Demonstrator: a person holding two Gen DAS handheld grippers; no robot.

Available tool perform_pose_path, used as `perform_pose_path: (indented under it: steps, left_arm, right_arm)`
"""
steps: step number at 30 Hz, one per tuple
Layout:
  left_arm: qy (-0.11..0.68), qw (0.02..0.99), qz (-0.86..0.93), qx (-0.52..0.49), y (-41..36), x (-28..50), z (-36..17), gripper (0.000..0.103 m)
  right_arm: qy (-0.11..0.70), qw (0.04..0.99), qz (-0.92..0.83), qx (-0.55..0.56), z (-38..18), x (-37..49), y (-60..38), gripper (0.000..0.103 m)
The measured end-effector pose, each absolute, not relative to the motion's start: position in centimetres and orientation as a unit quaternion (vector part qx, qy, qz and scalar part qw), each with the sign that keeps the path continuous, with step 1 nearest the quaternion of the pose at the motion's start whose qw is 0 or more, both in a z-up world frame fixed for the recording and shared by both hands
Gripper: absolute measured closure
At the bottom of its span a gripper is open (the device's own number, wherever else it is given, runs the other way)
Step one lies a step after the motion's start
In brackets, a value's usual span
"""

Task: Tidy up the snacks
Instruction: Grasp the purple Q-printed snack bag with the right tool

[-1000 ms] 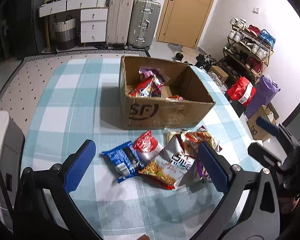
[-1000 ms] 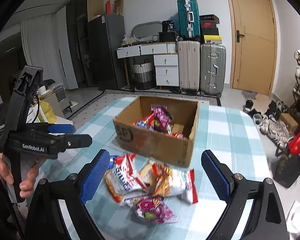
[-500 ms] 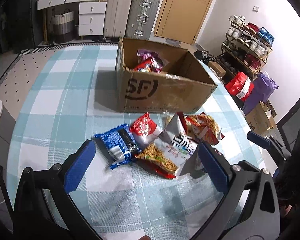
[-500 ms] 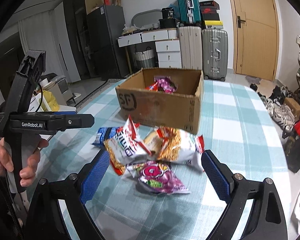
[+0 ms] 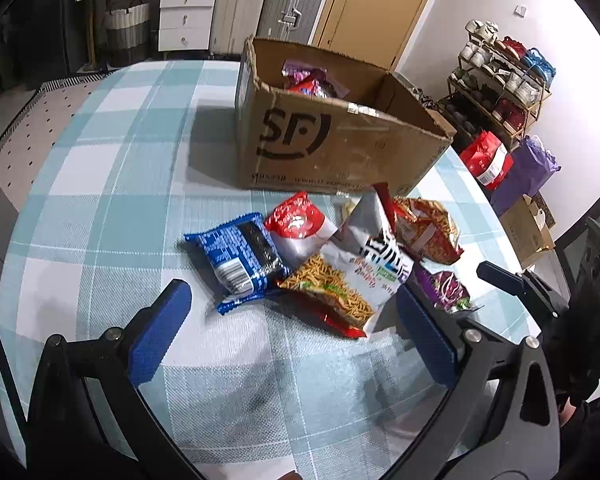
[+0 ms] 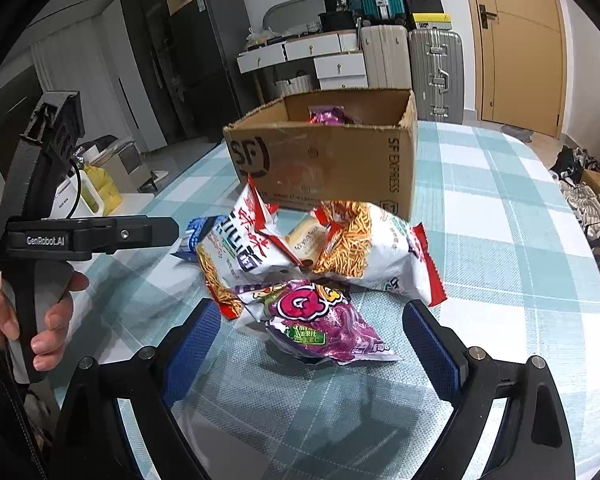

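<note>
Both grippers spread wide above the loose snack pile; nothing gripped.

The right gripper (image 6: 310,350) has its fingers (image 6: 192,346) fully apart, straddling the purple packet (image 6: 320,320), which lies flat on the desk (image 6: 500,240) nearest this gripper; the wide stance suits closing across the packet's width. The left gripper (image 5: 296,332) likewise holds its fingers (image 5: 160,336) apart and empty, framing the white noodle bag (image 5: 352,276) and the blue packet (image 5: 240,258) just beside it. The loose snacks, including a red pouch (image 5: 296,224), overlap in a heap at the foot of the cardboard box (image 5: 340,148). The box stands open-topped with several packets already inside, which indicates it serves as the collection point. Judged step: approach for pickup, one packet per gripper.
</note>
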State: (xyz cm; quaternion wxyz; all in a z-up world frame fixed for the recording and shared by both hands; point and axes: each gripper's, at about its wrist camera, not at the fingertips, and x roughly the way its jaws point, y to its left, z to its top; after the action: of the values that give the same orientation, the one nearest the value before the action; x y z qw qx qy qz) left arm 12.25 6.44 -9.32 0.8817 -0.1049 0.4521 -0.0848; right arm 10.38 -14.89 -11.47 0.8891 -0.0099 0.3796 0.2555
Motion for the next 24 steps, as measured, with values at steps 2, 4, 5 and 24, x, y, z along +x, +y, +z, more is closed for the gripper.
perform_pose_path:
  steps: [2,4,5,24]
  left_arm:
    - [0.454,0.88,-0.085,-0.106,6.4,12.2,-9.7,0.001]
    - [0.458,0.878,-0.086,-0.107,6.4,12.2,-10.1,0.001]
    - [0.459,0.878,-0.086,-0.107,6.4,12.3,-10.3,0.001]
    - [0.471,0.87,-0.094,-0.112,5.9,12.8,-11.7,0.001]
  right_arm:
    - [0.384,0.887,0.257,-0.012,-12.0,10.6,-14.7,0.009]
    - [0.389,0.884,0.258,-0.013,-12.5,10.9,-14.5,0.011]
    - [0.391,0.883,0.259,-0.013,-12.6,11.0,-14.4,0.014]
    - [0.408,0.868,0.284,0.012,-14.0,11.9,-14.3,0.057]
